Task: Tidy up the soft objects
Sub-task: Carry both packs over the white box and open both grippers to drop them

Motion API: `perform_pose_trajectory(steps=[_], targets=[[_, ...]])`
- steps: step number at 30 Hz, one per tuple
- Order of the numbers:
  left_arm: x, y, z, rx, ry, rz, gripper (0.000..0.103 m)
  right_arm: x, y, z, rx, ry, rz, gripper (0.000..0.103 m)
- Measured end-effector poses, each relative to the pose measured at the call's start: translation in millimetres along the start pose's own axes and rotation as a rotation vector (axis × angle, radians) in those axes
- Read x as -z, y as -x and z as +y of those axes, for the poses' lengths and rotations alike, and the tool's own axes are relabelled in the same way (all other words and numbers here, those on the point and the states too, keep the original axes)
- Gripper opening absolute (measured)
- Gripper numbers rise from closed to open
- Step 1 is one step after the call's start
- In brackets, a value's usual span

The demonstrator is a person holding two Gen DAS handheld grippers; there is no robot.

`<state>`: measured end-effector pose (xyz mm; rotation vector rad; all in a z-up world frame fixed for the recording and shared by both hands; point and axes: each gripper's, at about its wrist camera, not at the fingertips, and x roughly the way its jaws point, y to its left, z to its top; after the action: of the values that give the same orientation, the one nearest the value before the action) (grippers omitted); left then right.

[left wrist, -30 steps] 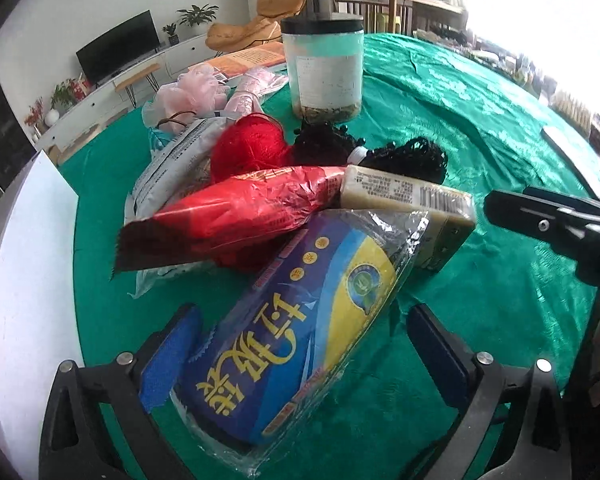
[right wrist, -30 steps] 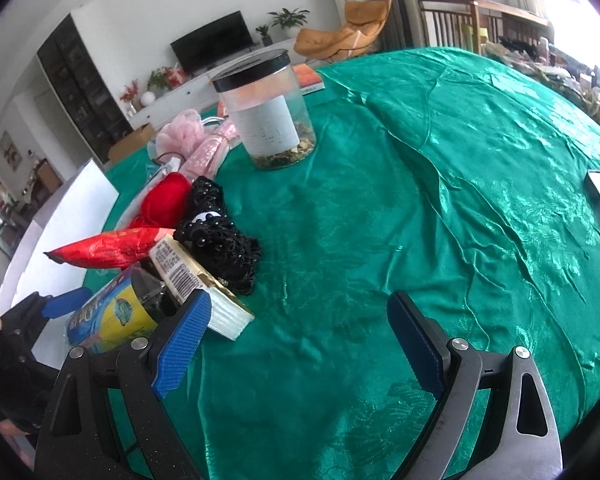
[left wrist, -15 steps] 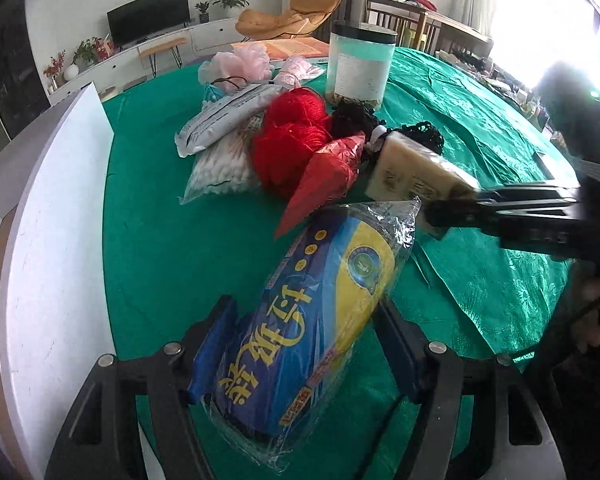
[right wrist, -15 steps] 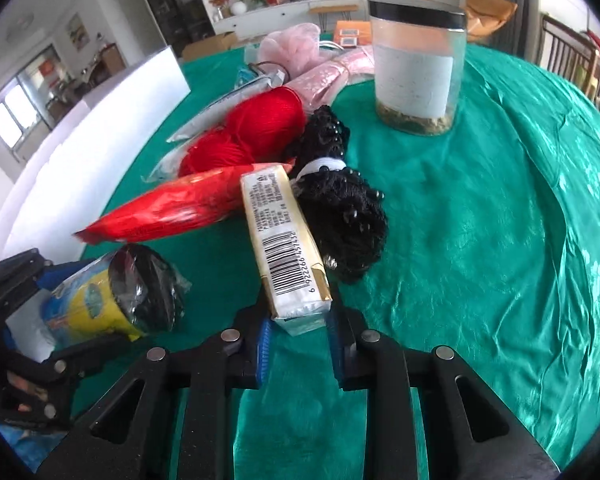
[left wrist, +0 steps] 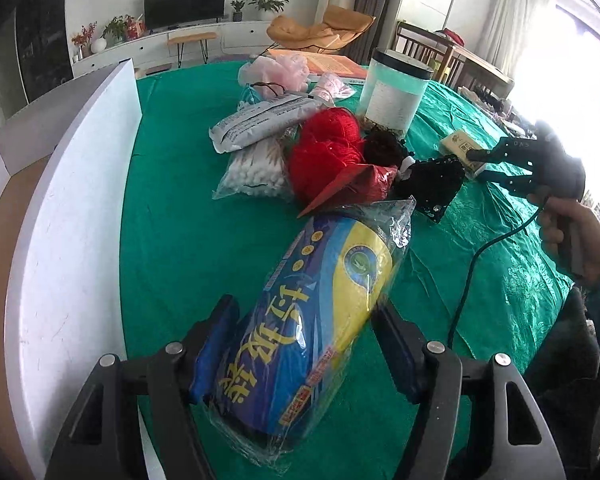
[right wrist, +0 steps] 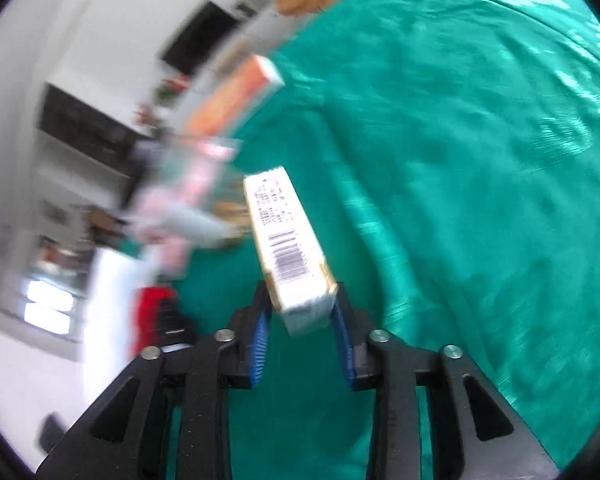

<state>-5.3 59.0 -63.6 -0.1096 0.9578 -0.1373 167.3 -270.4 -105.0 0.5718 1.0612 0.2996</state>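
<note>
My left gripper point(left wrist: 306, 328) is shut on a blue and yellow plastic-wrapped roll pack point(left wrist: 312, 316) and holds it over the green tablecloth point(left wrist: 188, 240). My right gripper point(right wrist: 302, 314) is shut on a cream pack with a barcode point(right wrist: 288, 248); it also shows in the left wrist view point(left wrist: 478, 162), held above the table at the right. A pile lies behind: red yarn point(left wrist: 328, 148), a red foil bag point(left wrist: 356, 188), black beaded fabric point(left wrist: 432, 184), a bag of cotton balls point(left wrist: 256, 168), a white packet point(left wrist: 260, 124) and a pink mesh puff point(left wrist: 280, 70).
A clear jar with a black lid point(left wrist: 396, 94) stands behind the pile. A white board point(left wrist: 72, 184) runs along the table's left edge. An orange book point(left wrist: 332, 65) lies at the far side. The right wrist view is blurred by motion.
My right gripper has lifted the cream pack off the pile and swung it right. My left gripper has raised and drawn back the blue pack. Both closed during the last second.
</note>
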Motion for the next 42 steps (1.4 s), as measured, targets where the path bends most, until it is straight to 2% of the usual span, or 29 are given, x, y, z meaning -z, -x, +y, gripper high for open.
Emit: perform_pose_trajectory(steps=[1, 2, 4, 7, 10, 11, 13, 14, 16, 18, 21, 24, 27, 31, 33, 36, 37, 38, 40, 42], targets=[[0.3, 0.5, 1.7, 0.002, 0.009, 0.004, 0.068, -4.8, 4.9, 0.7, 0.018, 0.022, -0.026, 0.059], [0.4, 0.6, 3.1, 0.007, 0.019, 0.01, 0.068, -9.5, 9.8, 4.6, 0.065, 0.05, -0.038, 0.074], [-0.3, 0.8, 3.5, 0.02, 0.031, 0.019, 0.068, -18.1, 22.3, 22.5, 0.195, 0.148, -0.076, 0.084], [-3.3, 5.0, 2.2, 0.028, 0.043, 0.014, 0.067, -17.8, 19.0, 53.8, 0.285, 0.355, -0.055, 0.084], [-5.5, 12.3, 3.6, 0.037, 0.068, 0.014, 0.067, -11.4, -19.0, 76.3, 0.396, 0.554, 0.055, 0.084], [-5.8, 15.6, 4.5, 0.04, 0.078, 0.014, 0.067, -9.0, -29.4, 76.7, 0.396, 0.583, 0.096, 0.078], [-7.5, 25.2, 6.6, 0.047, 0.096, 0.006, 0.067, -11.7, -39.6, 77.5, 0.486, 0.606, 0.095, 0.055], [-9.6, 33.1, 7.6, 0.051, 0.103, -0.009, 0.067, -14.5, -33.2, 74.3, 0.483, 0.572, 0.079, 0.055], [-14.9, 48.1, 9.2, 0.053, 0.109, -0.043, 0.067, -25.3, -14.5, 72.7, 0.413, 0.459, 0.017, 0.055], [-21.8, 66.0, 13.2, 0.055, 0.119, -0.088, 0.067, -25.3, 2.6, 82.5, 0.362, 0.419, -0.041, 0.055], [-33.1, 95.0, 28.3, 0.027, 0.144, -0.169, 0.067, -24.2, 24.6, 118.5, 0.266, 0.428, -0.099, 0.055], [-37.6, 118.4, 50.8, -0.044, 0.166, -0.23, 0.067, -1.0, 38.7, 172.8, 0.134, 0.47, -0.107, 0.055], [-33.3, 133.8, 81.1, -0.137, 0.205, -0.248, 0.067, 37.1, 43.4, 232.0, -0.057, 0.5, -0.048, 0.055], [-11.5, 153.7, 135.3, -0.257, 0.338, -0.248, 0.067, 105.0, 31.9, 318.8, -0.291, 0.567, 0.077, 0.055], [1.5, 158.3, 160.8, -0.323, 0.41, -0.239, 0.069, 133.2, 18.2, 354.0, -0.379, 0.591, 0.138, 0.055], [22.1, 153.7, 190.0, -0.423, 0.475, -0.185, 0.084, 169.3, -6.1, 385.5, -0.439, 0.626, 0.207, 0.061], [26.5, 154.0, 195.3, -0.431, 0.49, -0.186, 0.087, 177.4, -16.3, 390.3, -0.449, 0.63, 0.239, 0.077], [29.8, 155.0, 198.8, -0.432, 0.5, -0.194, 0.088, 181.8, -23.2, 388.8, -0.453, 0.621, 0.262, 0.084], [31.4, 154.4, 197.1, -0.425, 0.503, -0.216, 0.095, 185.6, -27.5, 377.1, -0.43, 0.618, 0.243, 0.083], [28.1, 150.8, 186.3, -0.402, 0.495, -0.244, 0.098, 180.0, -26.5, 352.3, -0.34, 0.639, 0.179, 0.083]])
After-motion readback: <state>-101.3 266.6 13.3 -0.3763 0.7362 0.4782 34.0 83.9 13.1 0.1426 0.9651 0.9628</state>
